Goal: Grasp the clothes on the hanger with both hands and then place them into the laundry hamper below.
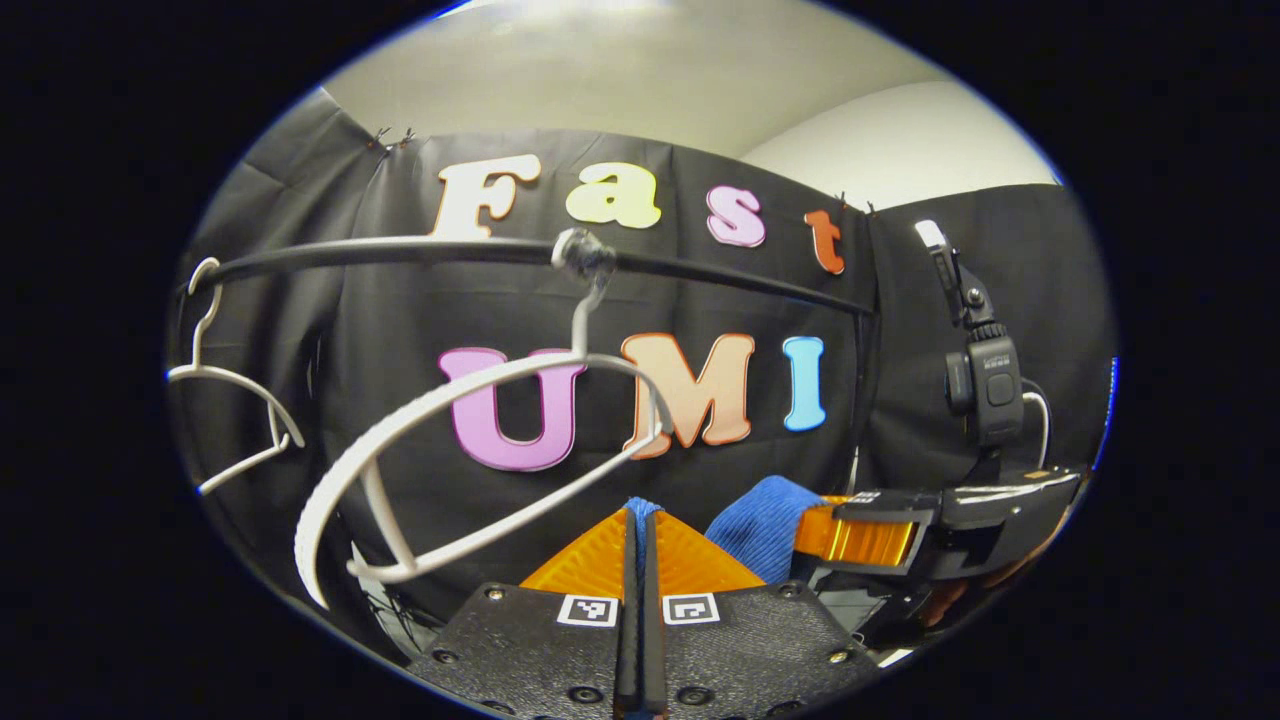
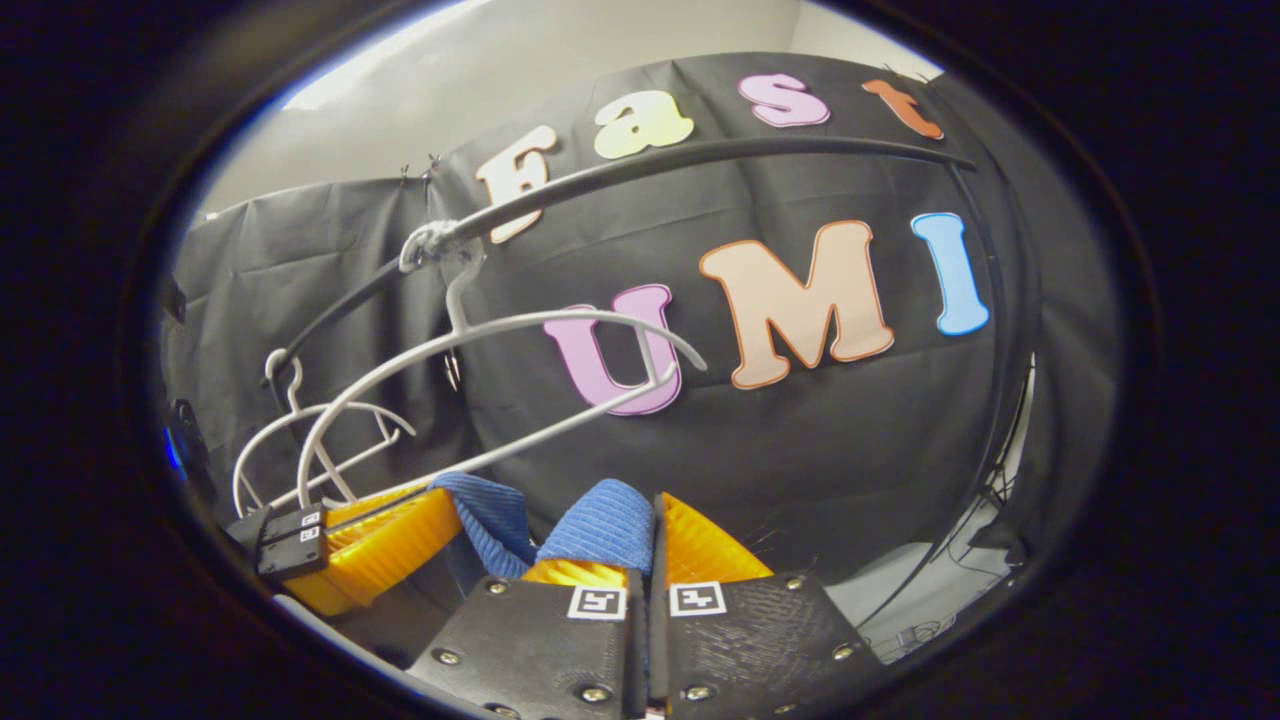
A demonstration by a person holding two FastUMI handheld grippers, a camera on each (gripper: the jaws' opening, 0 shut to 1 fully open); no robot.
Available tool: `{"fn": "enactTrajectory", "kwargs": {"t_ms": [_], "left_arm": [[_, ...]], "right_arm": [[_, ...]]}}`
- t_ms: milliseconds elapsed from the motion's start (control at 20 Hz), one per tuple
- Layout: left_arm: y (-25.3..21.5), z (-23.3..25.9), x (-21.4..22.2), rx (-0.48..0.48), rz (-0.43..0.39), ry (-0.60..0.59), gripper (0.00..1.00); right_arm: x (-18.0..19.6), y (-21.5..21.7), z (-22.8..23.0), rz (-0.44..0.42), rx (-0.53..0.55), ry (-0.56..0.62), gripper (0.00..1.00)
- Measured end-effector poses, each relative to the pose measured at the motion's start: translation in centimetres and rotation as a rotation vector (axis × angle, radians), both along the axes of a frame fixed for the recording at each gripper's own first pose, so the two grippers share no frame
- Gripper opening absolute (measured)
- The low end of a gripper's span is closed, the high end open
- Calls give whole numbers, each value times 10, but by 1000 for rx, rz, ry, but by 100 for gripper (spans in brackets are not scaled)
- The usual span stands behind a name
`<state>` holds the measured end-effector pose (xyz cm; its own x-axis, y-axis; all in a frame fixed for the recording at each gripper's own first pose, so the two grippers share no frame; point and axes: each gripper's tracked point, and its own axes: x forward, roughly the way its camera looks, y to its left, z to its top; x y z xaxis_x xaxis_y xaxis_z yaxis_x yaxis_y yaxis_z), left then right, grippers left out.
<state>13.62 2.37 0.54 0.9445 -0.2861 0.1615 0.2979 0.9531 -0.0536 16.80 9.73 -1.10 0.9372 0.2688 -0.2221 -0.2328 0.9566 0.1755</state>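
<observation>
Blue ribbed knit cloth (image 2: 600, 530) is clamped in both my tools: my left tool (image 1: 640, 545) pinches one edge, my right tool (image 2: 652, 540) another, so the garment spans between them, off the white plastic hanger (image 1: 480, 460). That hanger hangs bare just behind, on the black rail (image 1: 420, 250). I judge lowering to the hamper comes next.

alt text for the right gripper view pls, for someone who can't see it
The right gripper, jaws closed, pinches a fold of blue cloth; the left gripper grips the same cloth beside it. Behind them two bare white hangers hang from a black rail in front of the black cloth wall.
</observation>
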Motion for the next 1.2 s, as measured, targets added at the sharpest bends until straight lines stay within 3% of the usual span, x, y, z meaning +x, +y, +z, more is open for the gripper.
{"fn": "enactTrajectory", "kwargs": {"t_ms": [250, 650, 1000, 1200], "left_arm": [[-15, 23, 13, -14, -24, -50, 2], [-41, -2, 35, -28, -62, 21, 2], [-14, -59, 50, -23, 62, 113, 2], [2, -91, 47, -48, 91, 180, 3]], "right_arm": [[9, -1, 11, -3, 53, 0, 2], [17, -16, -15, -10, -5, 66, 2], [22, -22, -59, -42, -34, 103, 2], [15, -11, -78, -51, -36, 145, 2]]}}
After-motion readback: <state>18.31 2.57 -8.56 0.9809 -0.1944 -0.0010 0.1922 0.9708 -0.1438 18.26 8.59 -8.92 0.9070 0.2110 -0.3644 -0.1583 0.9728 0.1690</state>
